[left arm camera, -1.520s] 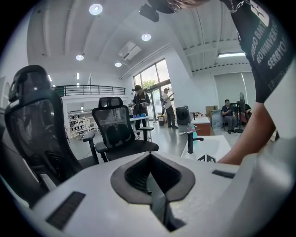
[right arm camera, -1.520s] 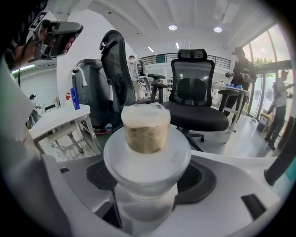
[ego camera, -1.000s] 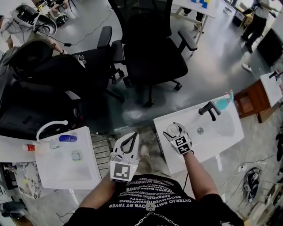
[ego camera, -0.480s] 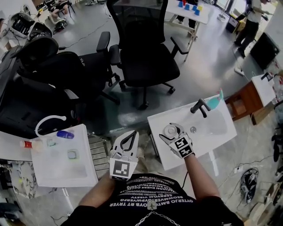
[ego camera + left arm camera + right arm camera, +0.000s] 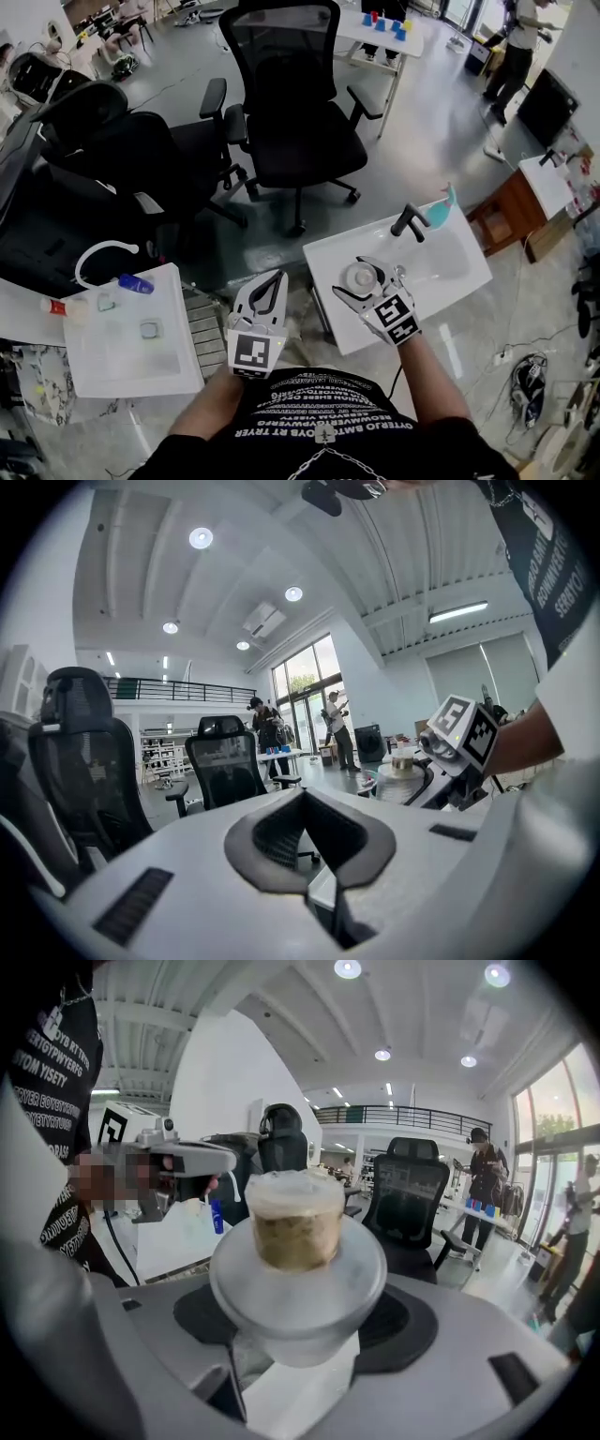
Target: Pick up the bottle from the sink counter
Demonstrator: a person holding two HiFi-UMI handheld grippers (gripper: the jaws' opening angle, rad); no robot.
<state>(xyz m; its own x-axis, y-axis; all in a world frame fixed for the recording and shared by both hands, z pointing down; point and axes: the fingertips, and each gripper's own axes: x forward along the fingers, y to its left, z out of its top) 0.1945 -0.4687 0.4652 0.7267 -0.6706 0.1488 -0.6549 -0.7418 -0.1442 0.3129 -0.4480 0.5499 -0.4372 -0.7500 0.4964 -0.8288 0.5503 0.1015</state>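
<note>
**Bottle gripped; lift off the counter not confirmed**

Clamped on the bottle (image 5: pixel 295 1241) by the right gripper (image 5: pixel 298 1321): jaws pressed against both sides of the frosted body below its wide shoulder, tan cap pointing up. Upright in the grasp, with no tilt to speak of. Visible under the body, between the jaws, only a white surface; impossible to tell whether the base touches it or hangs just clear.

Over at the left gripper (image 5: pixel 307 841), jaws brought together with nothing between them, aimed at open room.

From the head view: right gripper (image 5: pixel 369 284) and bottle (image 5: pixel 358 276) over the near-left part of the sink counter (image 5: pixel 459 267), at about 4 o'clock from the middle of the frame. Black faucet (image 5: pixel 408 221) at 1 o'clock from the bottle, well apart, with a teal item (image 5: pixel 442 208) just beyond. Left gripper (image 5: pixel 265 298) at 8 o'clock from the right one, off the counter and over the floor gap. Far out at 9 o'clock, a second white counter (image 5: pixel 122 361) bearing a small blue item (image 5: pixel 134 283). At 12 o'clock, a black office chair (image 5: pixel 286 103).

Judged progress: reach and grasp done. Left to do, or to confirm: raising the bottle plainly clear of the sink counter. No part for the left gripper, by the look of things.
</note>
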